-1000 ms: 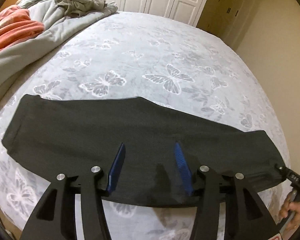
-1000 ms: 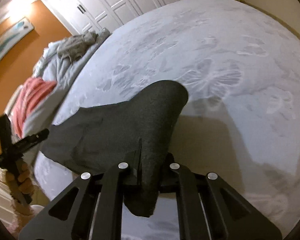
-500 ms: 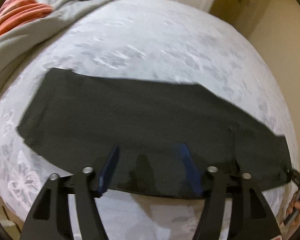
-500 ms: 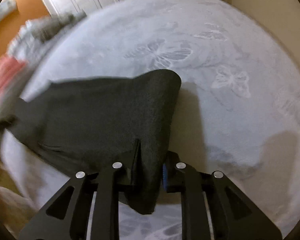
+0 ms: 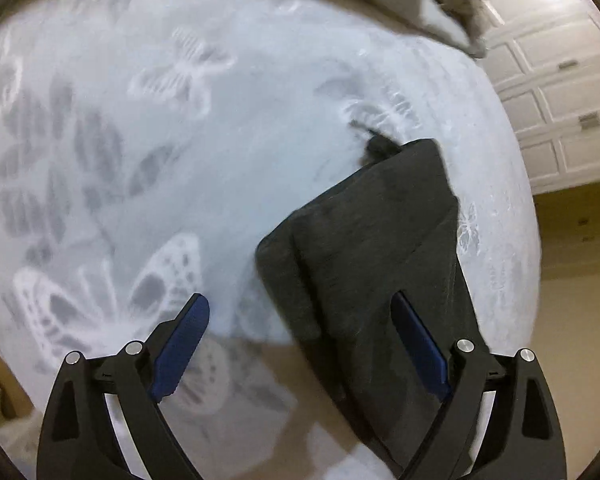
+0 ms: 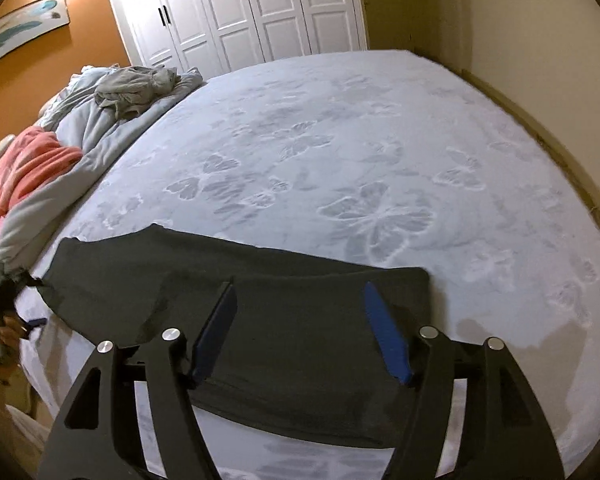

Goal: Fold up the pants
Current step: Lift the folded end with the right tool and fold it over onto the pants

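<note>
Two grippers open, pants lying loose along the bed's near edge.
Our left gripper and right gripper have just been opening, gripping nothing; the pants may slide off the bed.

Dark charcoal pants lie flat, folded lengthwise into one long band, across the near edge of the butterfly-print bed; one end overhangs that edge.
</note>
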